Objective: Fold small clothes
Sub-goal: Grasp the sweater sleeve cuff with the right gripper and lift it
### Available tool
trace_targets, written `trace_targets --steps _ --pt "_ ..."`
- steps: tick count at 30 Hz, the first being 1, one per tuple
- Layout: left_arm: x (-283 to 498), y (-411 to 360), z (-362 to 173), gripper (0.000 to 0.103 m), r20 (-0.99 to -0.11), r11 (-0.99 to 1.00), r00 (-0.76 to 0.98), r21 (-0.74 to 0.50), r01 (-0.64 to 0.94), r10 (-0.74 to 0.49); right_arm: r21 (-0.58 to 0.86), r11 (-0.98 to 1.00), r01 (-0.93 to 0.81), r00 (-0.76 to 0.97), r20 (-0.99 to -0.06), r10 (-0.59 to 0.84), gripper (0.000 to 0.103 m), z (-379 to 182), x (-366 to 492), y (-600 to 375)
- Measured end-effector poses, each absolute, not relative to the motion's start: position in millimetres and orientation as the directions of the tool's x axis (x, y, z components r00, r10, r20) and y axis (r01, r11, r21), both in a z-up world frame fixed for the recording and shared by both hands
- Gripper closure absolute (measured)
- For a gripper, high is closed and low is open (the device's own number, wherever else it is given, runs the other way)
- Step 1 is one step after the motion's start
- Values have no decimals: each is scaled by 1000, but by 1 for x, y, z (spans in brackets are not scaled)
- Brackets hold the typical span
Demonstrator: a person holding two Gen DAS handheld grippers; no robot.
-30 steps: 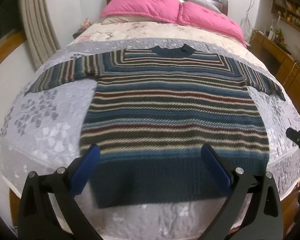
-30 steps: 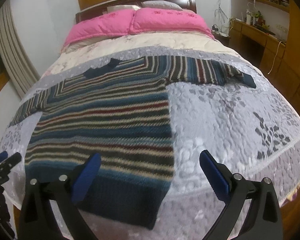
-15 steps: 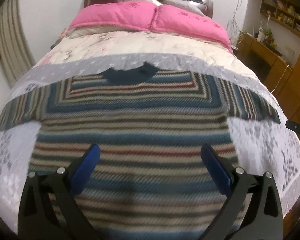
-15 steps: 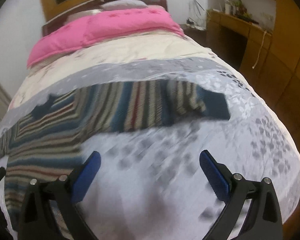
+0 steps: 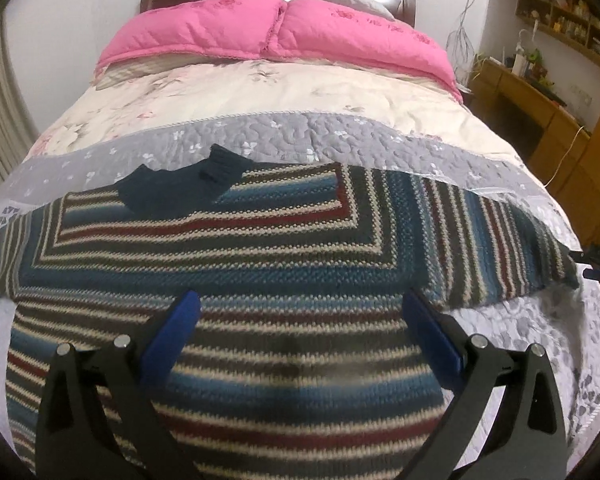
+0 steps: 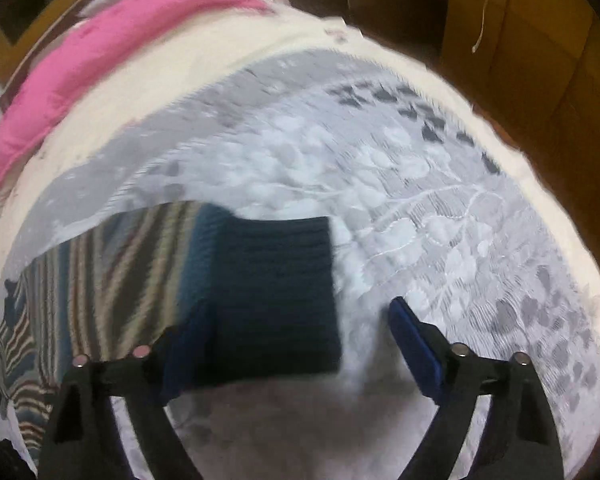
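A striped knit sweater [image 5: 260, 264] in blue, cream, dark red and grey lies flat on the bed, its dark blue collar [image 5: 180, 188] toward the pillows. My left gripper [image 5: 300, 308] hovers open over the sweater's chest, nothing between its blue pads. In the right wrist view the sweater's right sleeve [image 6: 140, 276] ends in a dark blue cuff [image 6: 276, 288]. My right gripper [image 6: 296, 316] is open just over that cuff, the left finger above the sleeve and the right finger over the bedspread. The right wrist view is motion-blurred.
The grey floral quilted bedspread [image 5: 340, 140] covers the bed. Pink pillows [image 5: 276, 36] lie at the headboard. Wooden desk and shelves [image 5: 540, 92] stand to the right of the bed, close to its right edge [image 6: 500, 136]. A curtain [image 5: 0, 112] hangs left.
Both grippers moved forward from the sweater's hem toward the head of the bed. The left now sits over the chest; the right swung out to the right sleeve cuff. Both stayed open.
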State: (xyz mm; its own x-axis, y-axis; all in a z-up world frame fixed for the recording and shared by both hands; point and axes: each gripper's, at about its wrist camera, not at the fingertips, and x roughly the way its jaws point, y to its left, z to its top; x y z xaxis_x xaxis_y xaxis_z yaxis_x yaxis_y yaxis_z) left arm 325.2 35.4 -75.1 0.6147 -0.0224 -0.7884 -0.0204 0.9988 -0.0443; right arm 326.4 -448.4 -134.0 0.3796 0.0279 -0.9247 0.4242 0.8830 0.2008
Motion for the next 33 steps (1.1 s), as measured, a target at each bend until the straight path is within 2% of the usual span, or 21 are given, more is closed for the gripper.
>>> trace_targets --steps 2,4,5,8,9,10,11,13,18,23,27,30,33 --pt "329 38 -79 3 -790 999 613 -39 -25 -16 226 879 420 374 -926 59 17 -143 329 -453" --pt "333 40 -84 3 -793 999 609 -32 -32 -5 235 885 402 389 -919 67 23 -145 331 -452" --pt "334 42 -87 3 -796 999 605 -31 -36 -3 245 888 390 401 -913 76 36 -144 331 -450" --pt "337 48 -94 3 -810 998 586 -37 -54 2 269 891 366 413 -905 103 61 -144 331 -443" --pt "337 50 -96 3 -815 997 580 -42 -59 0 271 894 358 418 -902 106 78 -142 331 -441" --pt "336 51 -98 3 -819 997 573 -50 -63 -5 306 892 333 435 -889 143 86 -140 331 -439" --pt "336 51 -98 3 -820 997 572 -53 -63 -8 340 883 322 450 -876 174 88 -137 330 -438" --pt "334 52 -98 3 -817 997 576 -46 -59 -3 334 886 321 482 -863 151 89 -124 330 -437" --pt "329 54 -94 3 -807 999 591 -24 -47 9 196 895 400 514 -856 -42 90 -97 329 -451" --pt "331 62 -101 3 -819 998 573 -30 -55 7 166 883 438 456 -888 -59 90 -119 339 -451" --pt "335 76 -104 3 -824 997 566 -39 -73 10 151 882 447 462 -883 -83 90 -116 339 -441" --pt "339 94 -101 3 -809 991 587 -56 -119 24 147 912 383 495 -866 -68 90 -98 338 -413" --pt "344 110 -99 3 -792 984 609 -72 -164 43 187 941 281 521 -853 14 90 -81 338 -370"
